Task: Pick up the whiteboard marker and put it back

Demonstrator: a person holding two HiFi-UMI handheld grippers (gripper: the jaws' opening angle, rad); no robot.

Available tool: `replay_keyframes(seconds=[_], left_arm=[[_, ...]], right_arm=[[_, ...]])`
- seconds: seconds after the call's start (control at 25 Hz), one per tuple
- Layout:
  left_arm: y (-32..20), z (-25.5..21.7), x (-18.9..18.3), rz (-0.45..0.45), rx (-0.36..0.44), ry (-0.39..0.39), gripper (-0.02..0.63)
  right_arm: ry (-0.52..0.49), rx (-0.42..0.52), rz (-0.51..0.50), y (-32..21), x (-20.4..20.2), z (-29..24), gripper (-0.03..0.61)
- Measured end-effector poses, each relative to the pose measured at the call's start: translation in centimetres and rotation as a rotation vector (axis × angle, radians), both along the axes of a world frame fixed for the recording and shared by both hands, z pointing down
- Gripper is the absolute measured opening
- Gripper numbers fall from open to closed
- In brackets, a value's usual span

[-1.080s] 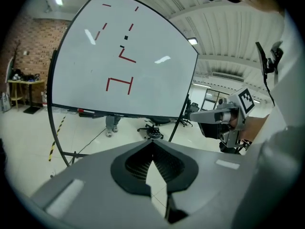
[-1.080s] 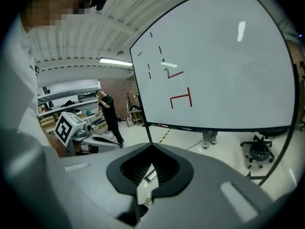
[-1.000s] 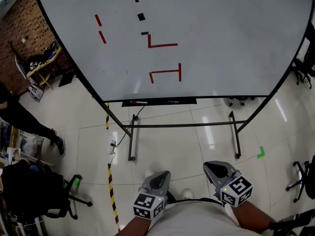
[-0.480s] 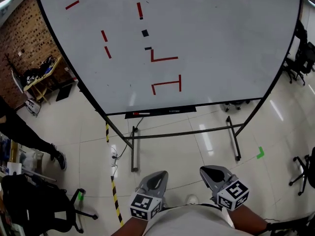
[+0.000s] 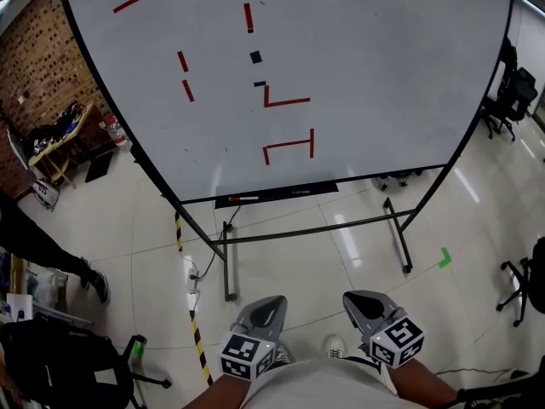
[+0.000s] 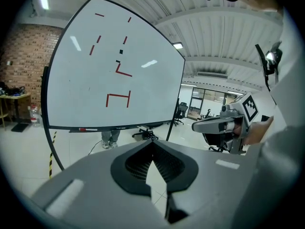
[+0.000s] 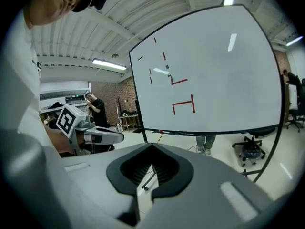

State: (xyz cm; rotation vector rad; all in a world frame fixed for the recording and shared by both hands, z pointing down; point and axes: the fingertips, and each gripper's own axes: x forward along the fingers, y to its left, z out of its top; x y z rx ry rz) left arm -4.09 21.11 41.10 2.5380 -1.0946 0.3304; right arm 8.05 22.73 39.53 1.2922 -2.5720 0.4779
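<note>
The whiteboard marker [image 5: 243, 198], dark with a red cap, lies at the left end of the black tray [image 5: 289, 192] under the whiteboard [image 5: 341, 66]. It also shows as a small red spot in the left gripper view [image 6: 82, 129] and the right gripper view [image 7: 160, 132]. My left gripper [image 5: 271, 301] and right gripper [image 5: 351, 297] hang low by my body, far from the board. Both have jaws shut on nothing, tips meeting in the left [image 6: 152, 144] and right [image 7: 152, 147] gripper views.
The board stands on a black metal frame [image 5: 311, 228] with two floor legs. Yellow-black tape [image 5: 194, 331] and a cable with a power strip [image 5: 193, 275] lie at the left. A person's leg [image 5: 51, 250] and a black chair [image 5: 77, 356] are at the left, office chairs [image 5: 511, 83] at the right.
The head view has shifted: more of the whiteboard shows and its tray sits lower in the picture. Both grippers stay shut near my body, a little lower in the frame.
</note>
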Motion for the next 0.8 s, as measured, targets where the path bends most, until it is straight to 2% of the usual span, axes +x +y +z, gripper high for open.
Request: replay_keyframes(seconds=[0.36, 0.8], left_arm=[[0.09, -0.04, 0.73, 0.032, -0.003, -0.002, 0.015], [-0.71, 0.08, 0.52, -0.013, -0.008, 0.008, 0.015]], right_arm=[[0.007, 0.010, -0.003, -0.02, -0.28, -0.17, 0.000], [0.001, 0.008, -0.011, -0.58, 0.05, -0.12, 0.000]])
